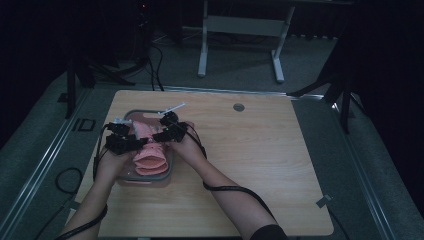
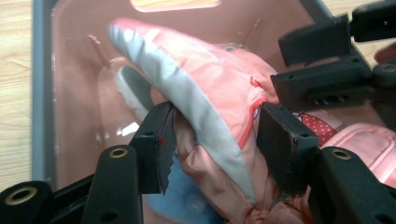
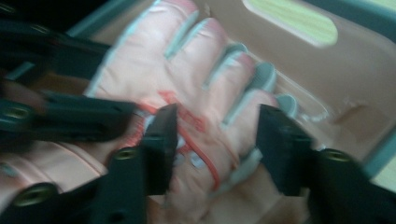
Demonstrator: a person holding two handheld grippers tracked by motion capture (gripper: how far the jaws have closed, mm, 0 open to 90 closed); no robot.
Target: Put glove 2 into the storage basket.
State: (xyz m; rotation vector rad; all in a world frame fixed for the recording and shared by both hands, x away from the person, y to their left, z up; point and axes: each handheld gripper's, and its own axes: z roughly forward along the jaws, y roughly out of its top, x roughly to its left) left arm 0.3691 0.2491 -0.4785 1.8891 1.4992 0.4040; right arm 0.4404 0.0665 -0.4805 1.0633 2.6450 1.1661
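The pink gloves (image 1: 150, 150) are lying in the tray (image 1: 169, 172) at the counter's (image 1: 260, 165) left. Soft, light and padded, they are best pinched at the cuff. Both hand-held grippers, left (image 2: 212, 140) and right (image 3: 215, 140), are standing released around them.

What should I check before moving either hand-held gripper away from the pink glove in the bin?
1. Pink padded glove with grey trim lies inside the translucent pink plastic bin with grey rim: ok.
2. Left hand-held gripper pads clear of the glove: cannot tell, the glove sits between its jaws.
3. Right hand-held gripper pads clear: cannot tell, picture blurred.
4. Bin flat on the light wooden table: ok.
5. Grippers apart from each other: not ok, they crowd together.
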